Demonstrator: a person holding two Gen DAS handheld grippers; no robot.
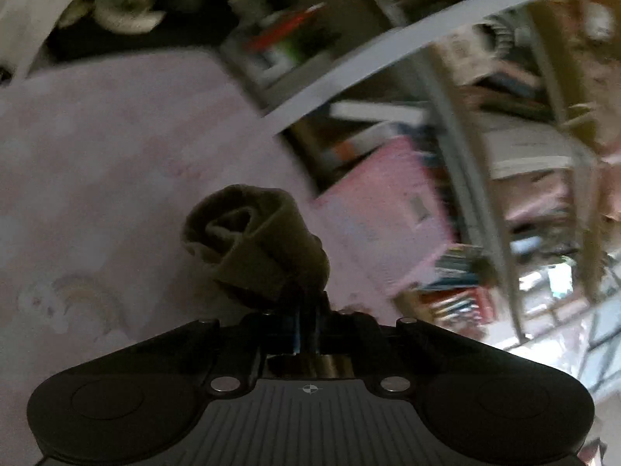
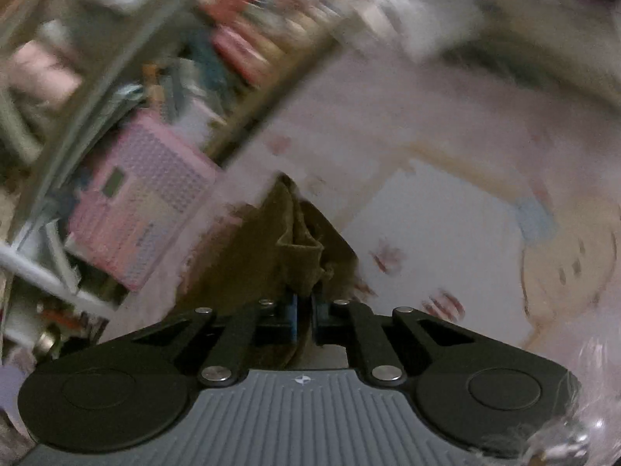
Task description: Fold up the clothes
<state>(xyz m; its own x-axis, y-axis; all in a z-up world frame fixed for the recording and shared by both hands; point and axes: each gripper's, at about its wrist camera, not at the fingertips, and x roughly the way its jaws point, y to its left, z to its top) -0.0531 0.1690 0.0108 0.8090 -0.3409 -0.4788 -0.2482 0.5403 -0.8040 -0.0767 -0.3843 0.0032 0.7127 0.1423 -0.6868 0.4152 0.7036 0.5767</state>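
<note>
Jaws of left gripper [image 1: 308,303] and right gripper [image 2: 304,303] are each clamped on the olive garment [image 1: 256,240], held above the pink bedsheet [image 1: 116,147]. Maintain equal tension; lower both edges level.

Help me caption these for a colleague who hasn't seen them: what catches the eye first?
In both wrist views, a dark olive cloth sits bunched dead centre, pinched by the left gripper and the right gripper. Beneath it spreads a pale pink bedsheet with cartoon prints. A pink box stands out amid the blurred shelves of books beside the bed.
</note>
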